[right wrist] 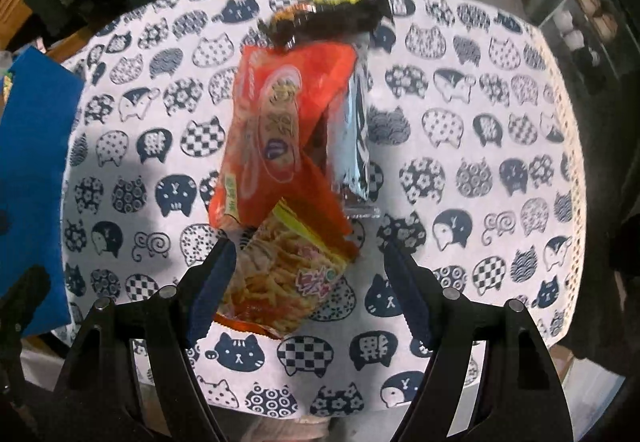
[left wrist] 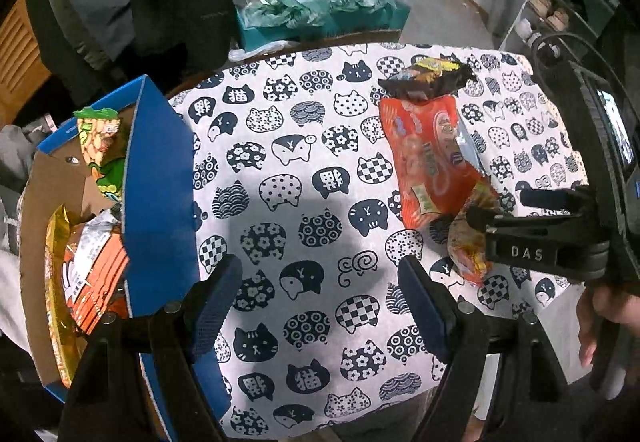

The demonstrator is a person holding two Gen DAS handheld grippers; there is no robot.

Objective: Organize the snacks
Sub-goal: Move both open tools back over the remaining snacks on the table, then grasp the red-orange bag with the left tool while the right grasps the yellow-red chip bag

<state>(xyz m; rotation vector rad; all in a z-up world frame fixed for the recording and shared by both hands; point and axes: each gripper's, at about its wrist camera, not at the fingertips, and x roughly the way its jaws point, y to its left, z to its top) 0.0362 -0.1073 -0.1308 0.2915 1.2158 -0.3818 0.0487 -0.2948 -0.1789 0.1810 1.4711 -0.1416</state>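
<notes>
Cluttered room behind, with dark coats hanging, a teal bin stuffed with plastic bags [left wrist: 320,1] and a white shelf off to one side; in front of all that sits a table under a white cat-print cloth [left wrist: 288,169]

At the table's left edge stands the blue cardboard box [left wrist: 160,177], flaps up, already taking snacks: a green packet [left wrist: 102,149] stood on end, and orange and gold packs [left wrist: 92,274] lying flatter below it. I'd guess it sits at the edge so packets can be dropped in without reaching across the cloth

What is left to sort lies in a loose row on the right side of the cloth, overlapping: a dark packet [right wrist: 332,17] farthest away, the big orange bag [right wrist: 280,121] with a silver-backed pack [right wrist: 356,129] tucked along it, and nearest, a small packet of crunchy sticks [right wrist: 280,274]

Right gripper [right wrist: 308,282] points down with that small packet between its parted jaws; the left pad looks close to the wrapper, yet nothing is pinched, so it holds nothing. It seems lined up to take the nearest, topmost-accessible packet first

Left gripper [left wrist: 320,302] is spread open too, over bare cloth between box and pile, holding nothing

Only the left wrist view shows the box's contents and the right tool from the side, with a hand [left wrist: 608,314] beneath it. Only the right wrist view shows the silver pack and the stick packet's print clearly
</notes>
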